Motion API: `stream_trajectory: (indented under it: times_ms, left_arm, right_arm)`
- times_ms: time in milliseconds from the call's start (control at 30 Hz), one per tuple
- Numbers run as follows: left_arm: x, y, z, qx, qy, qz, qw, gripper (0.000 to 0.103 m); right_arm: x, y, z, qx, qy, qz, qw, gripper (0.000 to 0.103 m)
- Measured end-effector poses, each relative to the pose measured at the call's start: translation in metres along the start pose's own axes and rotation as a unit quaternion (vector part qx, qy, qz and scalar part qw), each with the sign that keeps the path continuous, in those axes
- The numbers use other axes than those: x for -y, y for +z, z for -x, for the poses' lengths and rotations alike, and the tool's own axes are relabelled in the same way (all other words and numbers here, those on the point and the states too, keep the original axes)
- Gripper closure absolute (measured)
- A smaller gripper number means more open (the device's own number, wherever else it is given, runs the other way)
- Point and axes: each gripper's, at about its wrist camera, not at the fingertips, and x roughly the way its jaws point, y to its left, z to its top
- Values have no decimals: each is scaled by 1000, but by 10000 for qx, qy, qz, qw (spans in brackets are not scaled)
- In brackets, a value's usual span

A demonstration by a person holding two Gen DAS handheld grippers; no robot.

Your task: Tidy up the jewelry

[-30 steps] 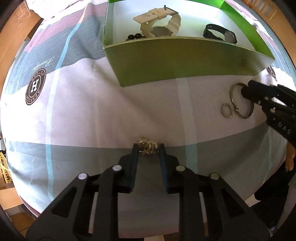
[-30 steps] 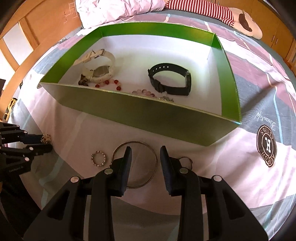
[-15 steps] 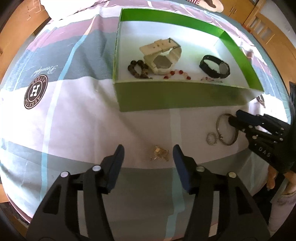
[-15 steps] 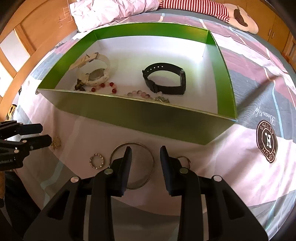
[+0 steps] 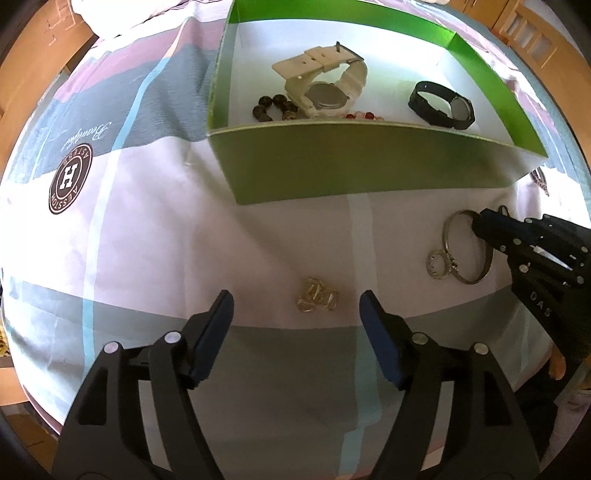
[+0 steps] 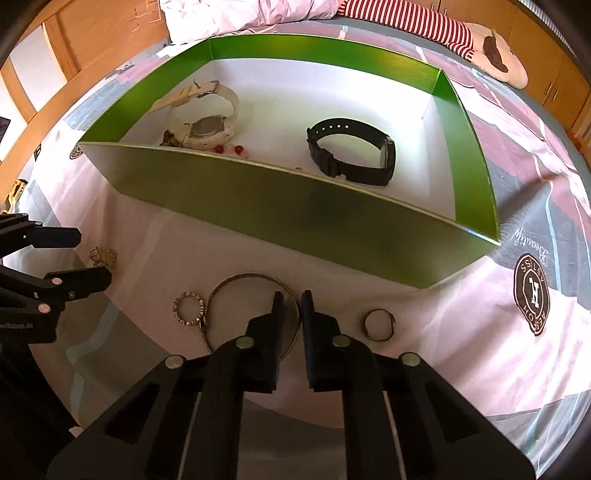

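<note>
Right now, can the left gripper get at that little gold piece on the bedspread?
Probably yes. The left gripper is open, with the gold piece lying loose between its fingertips and nothing covering it; the green box stands farther away.

Left claw [image 5: 295, 306] spread wide and low; right claw [image 6: 291, 299] nearly closed, fingers a sliver apart.

A bedroom in a home: the work surface is a bed covered by a striped bedsheet [image 6: 524, 206] with a round logo, a rumpled white duvet [image 6: 236, 14] lies at the upper edge, and wooden wardrobe doors [image 6: 554, 70] stand at upper right.
</note>
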Motion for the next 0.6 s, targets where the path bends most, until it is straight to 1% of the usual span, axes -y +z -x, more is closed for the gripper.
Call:
stream_trajectory:
  times_ms: [67, 300, 600]
  left_arm:
    - [1, -1, -4, -16, 70, -31, 10000, 31]
    - [33, -1, -19, -20, 291, -288, 9992, 30]
    - [36, -1, -19, -17, 321, -292, 9991, 27]
  right_arm:
    - [0, -1, -1, -21, -1, -17, 10000, 91]
    - [-2, -1, -3, -22, -70, 36, 10000, 91]
    - [-4, -1, -4, -29, -83, 38, 10000, 90]
